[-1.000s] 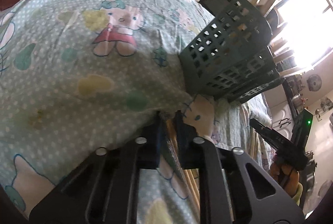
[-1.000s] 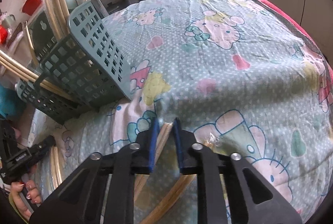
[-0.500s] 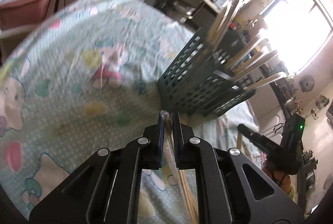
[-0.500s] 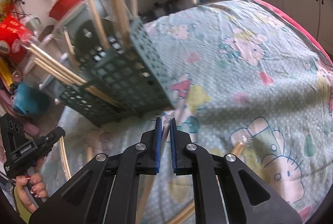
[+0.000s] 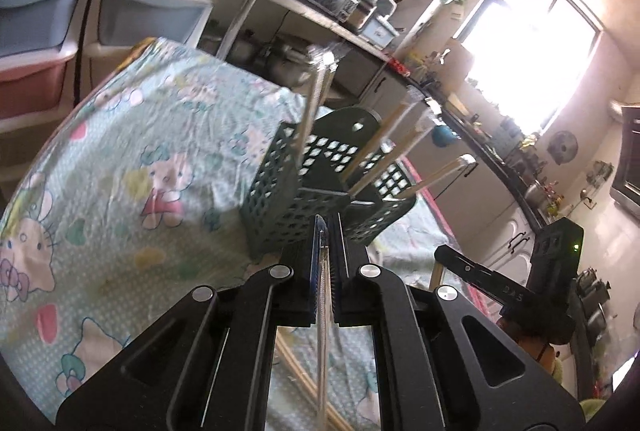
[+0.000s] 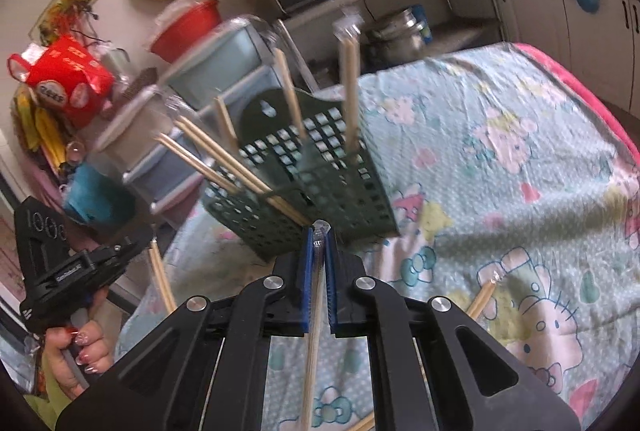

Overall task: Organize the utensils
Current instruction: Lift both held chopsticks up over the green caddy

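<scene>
Jaws of the left gripper (image 5: 325,227) and right gripper (image 6: 317,231) are each pinching a plastic-wrapped wooden chopstick pair, left pair (image 5: 322,331) and right pair (image 6: 312,351), pointing upward toward the dark green perforated plastic utensil basket (image 5: 320,191), probably for insertion.

Black hand-held gripper (image 6: 319,243) — blue pads (image 6: 306,267), seemingly silver screws.

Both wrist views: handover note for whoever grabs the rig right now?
Left hand-held gripper: shut on a wrapped pair of chopsticks, tip clamped between the pads, the rest trailing back under the gripper.
Right hand-held gripper: shut on another wrapped chopstick pair, same way.
Both are raised and aimed at the green perforated utensil holder on the Hello Kitty cloth.
Done: several wrapped pairs already stand in the holder.
Left: drop both held pairs in, then collect the loose pair lying on the cloth to the right and those below the grippers.
</scene>
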